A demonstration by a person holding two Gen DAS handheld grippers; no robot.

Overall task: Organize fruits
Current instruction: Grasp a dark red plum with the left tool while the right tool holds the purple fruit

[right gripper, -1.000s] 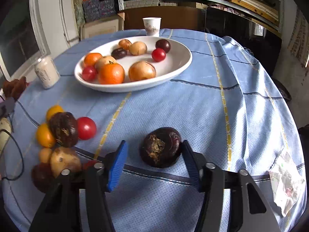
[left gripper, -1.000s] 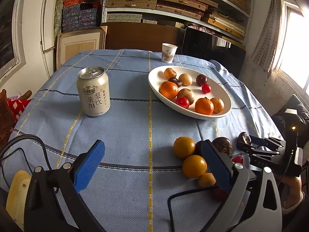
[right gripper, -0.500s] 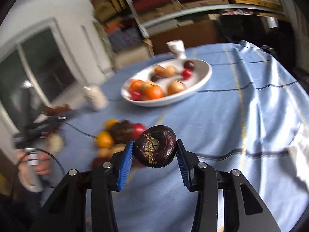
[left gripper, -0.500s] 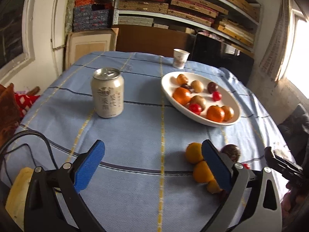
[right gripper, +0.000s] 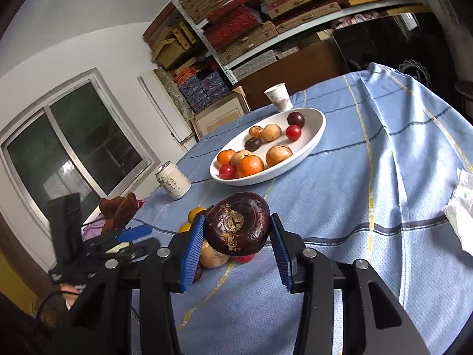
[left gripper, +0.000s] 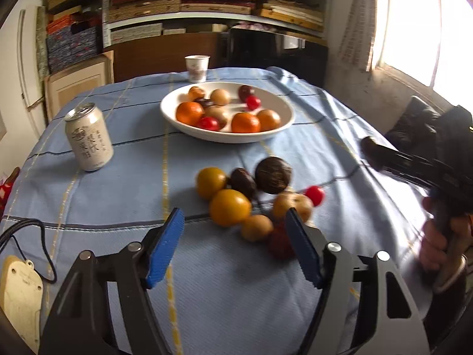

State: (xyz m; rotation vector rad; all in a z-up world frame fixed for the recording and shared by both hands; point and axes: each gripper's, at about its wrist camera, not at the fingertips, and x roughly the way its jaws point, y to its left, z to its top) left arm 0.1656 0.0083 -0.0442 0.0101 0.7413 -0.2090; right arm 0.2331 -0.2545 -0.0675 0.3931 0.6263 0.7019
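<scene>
My right gripper (right gripper: 236, 241) is shut on a dark purple round fruit (right gripper: 238, 224) and holds it above the blue tablecloth. A white oval plate (right gripper: 313, 136) with several fruits stands beyond it; it also shows in the left wrist view (left gripper: 283, 121). My left gripper (left gripper: 233, 245) is open and empty, just before a loose pile on the cloth: two yellow-orange fruits (left gripper: 229, 207), dark fruits (left gripper: 272, 175), brown ones (left gripper: 255, 227) and a red tomato (left gripper: 314, 195). The right gripper's body shows at the right of the left wrist view (left gripper: 414, 165).
A white drink can (left gripper: 88, 137) stands on the left of the table. A paper cup (left gripper: 196, 68) stands behind the plate. A crumpled tissue (right gripper: 461, 207) lies at the right edge. Shelves of boxes line the back wall.
My right gripper closed on the dark purple fruit and lifted it off the cloth, tilting. My left gripper moved right, toward the fruit pile.
</scene>
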